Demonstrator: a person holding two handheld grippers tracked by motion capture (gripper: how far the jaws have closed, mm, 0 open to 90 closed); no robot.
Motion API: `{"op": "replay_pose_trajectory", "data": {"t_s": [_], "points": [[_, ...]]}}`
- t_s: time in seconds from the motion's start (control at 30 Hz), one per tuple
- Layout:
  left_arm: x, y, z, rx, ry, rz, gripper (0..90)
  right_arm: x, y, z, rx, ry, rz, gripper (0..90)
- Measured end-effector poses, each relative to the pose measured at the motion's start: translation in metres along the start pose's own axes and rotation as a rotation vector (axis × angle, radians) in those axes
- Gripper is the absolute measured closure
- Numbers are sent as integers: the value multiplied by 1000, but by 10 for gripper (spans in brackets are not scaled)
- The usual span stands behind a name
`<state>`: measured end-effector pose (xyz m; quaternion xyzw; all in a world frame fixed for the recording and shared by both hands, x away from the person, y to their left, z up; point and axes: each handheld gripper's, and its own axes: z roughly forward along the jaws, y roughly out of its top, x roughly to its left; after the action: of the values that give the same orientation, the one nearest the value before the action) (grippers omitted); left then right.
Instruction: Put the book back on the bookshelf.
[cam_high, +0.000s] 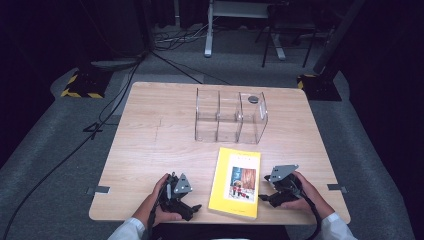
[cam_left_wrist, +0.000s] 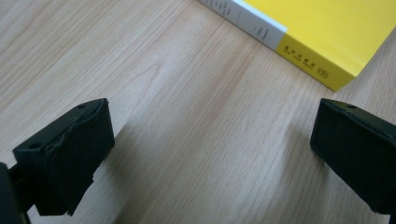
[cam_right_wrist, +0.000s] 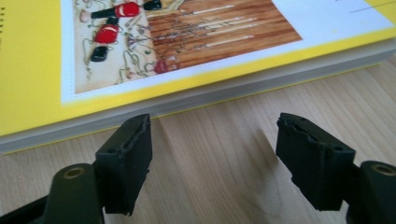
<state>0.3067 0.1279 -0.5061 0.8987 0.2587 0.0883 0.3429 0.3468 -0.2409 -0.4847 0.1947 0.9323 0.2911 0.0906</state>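
A yellow book (cam_high: 236, 182) with a picture on its cover lies flat near the table's front edge. Its spine corner (cam_left_wrist: 303, 42) shows at the top of the left gripper view, and its page edge and cover picture (cam_right_wrist: 187, 42) sit just beyond the jaws in the right gripper view. My left gripper (cam_high: 192, 209) rests on the table left of the book, open, with bare wood between its jaws (cam_left_wrist: 210, 154). My right gripper (cam_high: 263, 198) lies right of the book, open, pointing at the book's long edge (cam_right_wrist: 215, 154). A hand holds each gripper.
A clear acrylic organiser (cam_high: 231, 116) with three compartments stands at the back middle of the wooden table (cam_high: 150, 140), and a small dark disc (cam_high: 253, 99) sits by its right rear corner. Cables and stand legs lie on the grey floor beyond.
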Motion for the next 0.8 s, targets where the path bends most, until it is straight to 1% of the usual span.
{"op": "replay_pose_trajectory", "data": {"t_s": [0.03,0.07,0.1,0.2,0.33,0.37,0.4,0.43,0.47,0.53,0.63,0.7,0.8], "points": [[-1,2,1,0,-6,4,3,1,1,1,5,13,0,297],[-1,3,2,-1,-8,11,3,2,2,0,11,23,-13,308],[-1,4,3,1,-11,13,3,2,3,0,14,27,-18,306],[-2,5,5,1,-12,12,3,3,4,0,24,27,-8,307],[-2,6,5,0,-11,13,3,4,5,0,35,29,-21,320],[-3,6,5,-1,-12,12,3,4,6,0,42,45,-29,321],[-3,7,6,0,-11,12,3,4,7,0,46,48,-47,321],[-4,7,7,0,-11,13,3,5,8,0,53,46,-44,314],[-4,8,8,-3,-13,14,4,5,9,1,60,42,-52,297],[-5,10,8,-1,-15,18,4,4,10,1,66,44,-42,285],[-5,10,9,-2,-16,19,4,2,8,2,54,57,-39,272],[-5,10,9,-2,-16,19,4,1,7,3,38,64,-20,267],[-5,10,9,-2,-16,19,4,0,5,3,20,69,-18,267]]}}
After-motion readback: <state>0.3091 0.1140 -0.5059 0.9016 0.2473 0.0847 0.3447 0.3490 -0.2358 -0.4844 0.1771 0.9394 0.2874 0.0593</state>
